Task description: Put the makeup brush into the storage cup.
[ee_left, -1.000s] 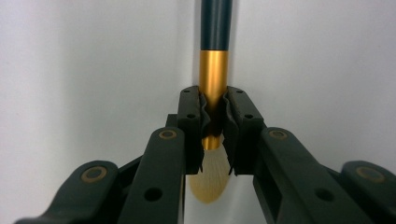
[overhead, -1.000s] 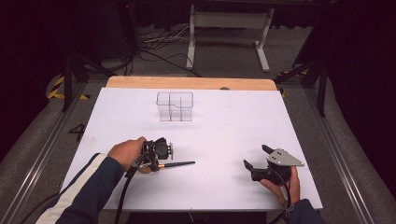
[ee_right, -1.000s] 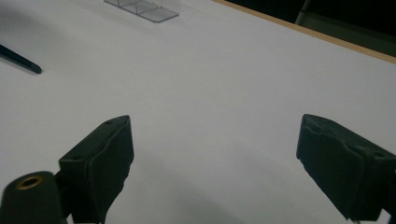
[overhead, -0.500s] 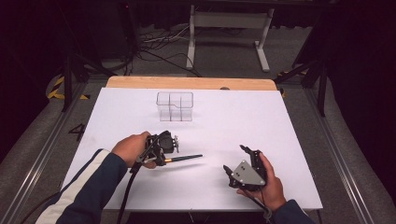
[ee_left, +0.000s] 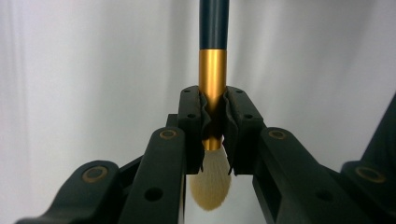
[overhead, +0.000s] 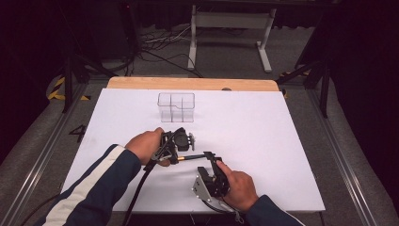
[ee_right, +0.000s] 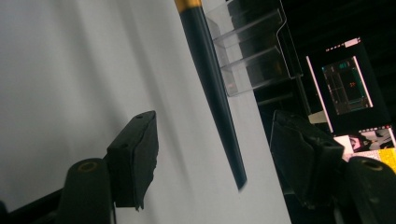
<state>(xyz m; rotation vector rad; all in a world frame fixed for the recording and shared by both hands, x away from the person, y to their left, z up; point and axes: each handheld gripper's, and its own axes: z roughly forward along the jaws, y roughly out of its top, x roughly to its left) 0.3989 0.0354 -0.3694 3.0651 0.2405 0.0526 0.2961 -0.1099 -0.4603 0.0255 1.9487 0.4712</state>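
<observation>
Brush (overhead: 195, 157) front and centre, one of them, dark handle with a gold ferrule and a pale tuft, lying level just above the white sheet near the person's edge of the table.

Biggest first: the room around is dark, grey floor, a tangle of cables (overhead: 160, 44) and one white frame stand (overhead: 230, 28) beyond the far edge. Metal rails run down either side of the table. One wooden table (overhead: 188, 83), its bare strip showing at the far side, and one white sheet (overhead: 263, 136) covering nearly all of it.

On that sheet, one clear plastic organiser (overhead: 176, 107), divided into compartments, upright toward the far side, well apart from the hands.

Two hands, two grippers. The left gripper (overhead: 181, 143), sleeve striped white on dark, has its pads pinched tight on the gold ferrule (ee_left: 213, 84), tuft poking out behind the jaws in the left gripper view, handle running away ahead.

The right gripper (overhead: 210, 162) sits just beside the handle's free end. Its jaws have just been closing, and in the right gripper view they stand spread either side of the dark handle (ee_right: 212, 88), the tip between them, pads not touching it, the organiser (ee_right: 254, 46) off behind.
</observation>
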